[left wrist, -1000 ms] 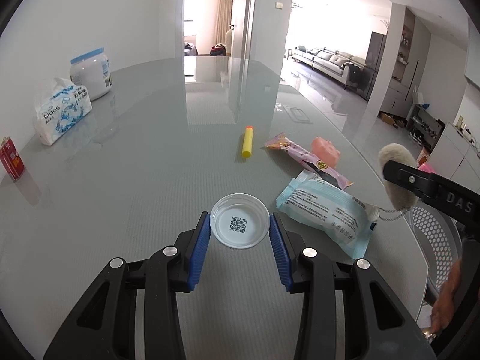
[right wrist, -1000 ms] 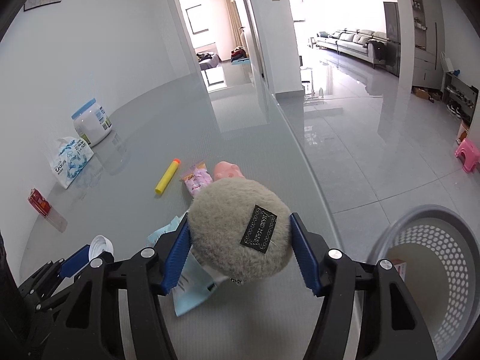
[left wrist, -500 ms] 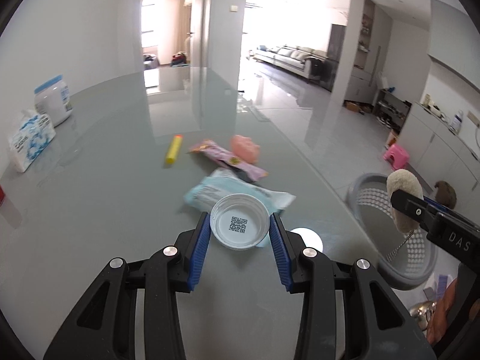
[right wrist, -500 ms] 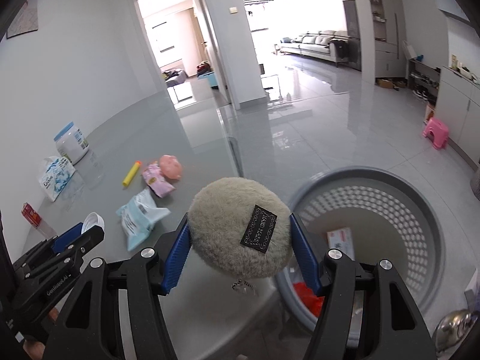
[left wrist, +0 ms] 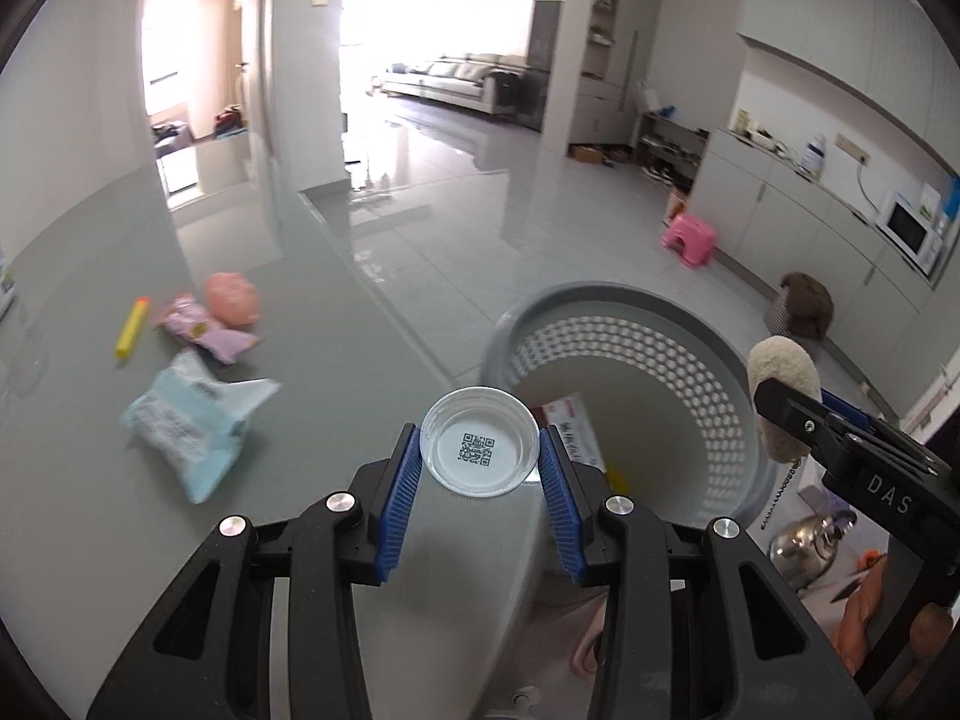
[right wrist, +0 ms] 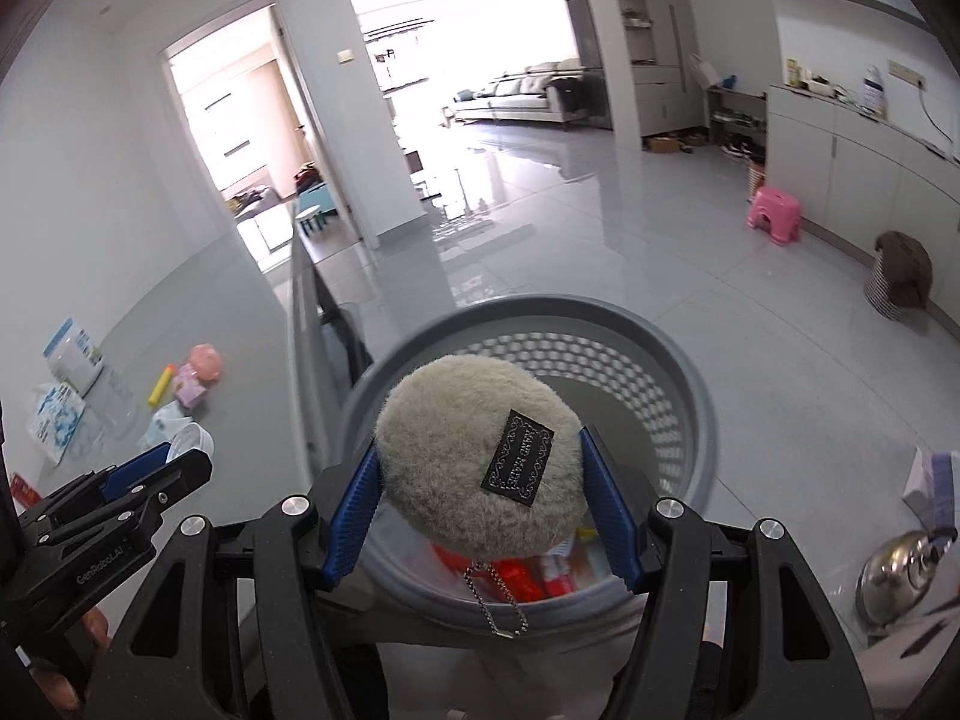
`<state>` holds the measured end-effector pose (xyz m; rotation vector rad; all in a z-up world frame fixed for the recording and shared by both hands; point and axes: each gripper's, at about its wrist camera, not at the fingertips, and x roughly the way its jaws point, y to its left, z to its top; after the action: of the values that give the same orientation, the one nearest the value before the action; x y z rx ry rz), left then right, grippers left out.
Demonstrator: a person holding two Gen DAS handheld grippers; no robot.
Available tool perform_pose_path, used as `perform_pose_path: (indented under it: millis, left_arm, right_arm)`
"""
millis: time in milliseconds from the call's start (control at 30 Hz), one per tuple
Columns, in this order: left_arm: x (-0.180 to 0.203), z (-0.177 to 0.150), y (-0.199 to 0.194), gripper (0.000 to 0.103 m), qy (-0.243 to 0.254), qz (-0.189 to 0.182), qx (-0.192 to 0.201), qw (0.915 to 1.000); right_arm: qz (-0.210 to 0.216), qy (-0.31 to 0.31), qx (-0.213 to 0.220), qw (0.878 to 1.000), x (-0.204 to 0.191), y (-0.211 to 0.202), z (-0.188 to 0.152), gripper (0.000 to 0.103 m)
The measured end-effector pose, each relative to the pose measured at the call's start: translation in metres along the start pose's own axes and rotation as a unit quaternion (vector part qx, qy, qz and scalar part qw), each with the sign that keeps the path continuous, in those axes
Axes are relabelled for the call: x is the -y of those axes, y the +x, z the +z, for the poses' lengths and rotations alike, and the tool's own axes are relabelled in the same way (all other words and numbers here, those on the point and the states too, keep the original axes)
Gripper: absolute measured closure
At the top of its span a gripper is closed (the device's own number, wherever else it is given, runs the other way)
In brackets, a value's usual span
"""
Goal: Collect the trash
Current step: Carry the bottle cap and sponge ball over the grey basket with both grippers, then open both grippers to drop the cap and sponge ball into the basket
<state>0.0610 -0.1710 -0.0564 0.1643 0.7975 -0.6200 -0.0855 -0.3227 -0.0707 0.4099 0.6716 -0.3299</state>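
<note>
Lid point(left wrist: 479, 441) clamped between blue pads point(left wrist: 399, 504) of left gripper point(left wrist: 480, 474), open side up, QR code showing inside. Held over table point(left wrist: 300, 540) edge, just beside rim of bin point(left wrist: 612, 294).

Pom-pom point(right wrist: 480, 459), grey and furry, pinched in right gripper point(right wrist: 480, 501), jaws partly closed on its sides. Black label on top; chain point(right wrist: 495, 603) dangling below. Held directly above bin point(right wrist: 702, 414), over its near rim. Also seen from left wrist: pom-pom point(left wrist: 780, 381) at far right, over bin's right side.

Bin grey, perforated wall, standing on floor against table edge. Inside: red and white wrappers point(right wrist: 540, 579), a yellow scrap; exact items hard to tell, possibly packets.

Left on table, well apart from bin:
- pale blue packet point(left wrist: 186, 420), nearest the gripper
- purple wrapper point(left wrist: 207, 333) beyond it
- pink toy point(left wrist: 233, 299) touching wrapper
- yellow tube point(left wrist: 132, 327) left of wrapper
- white jar point(right wrist: 75, 354) and tissue pack point(right wrist: 54, 423) at far left, seen from right wrist only

Kettle point(right wrist: 903, 579) on floor right of bin. Pink stool point(right wrist: 775, 213) farther off.
</note>
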Motion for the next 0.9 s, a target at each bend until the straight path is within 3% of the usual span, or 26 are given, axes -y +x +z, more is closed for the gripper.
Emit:
perform_pose_path:
  millis: [333,900]
  left_arm:
    - [0.045,0.023,0.045,0.064,0.037,-0.019,-0.015,0.9990]
    - [0.055,0.030,0.094,0.063,0.034,0.011,-0.049,0.9982]
  right_arm:
    - [-0.008,0.029,-0.009,1.000,0.035,0.023,0.004,0.042]
    - [0.013,0.032,-0.046,0.998,0.043,0.071,0.015,0.041]
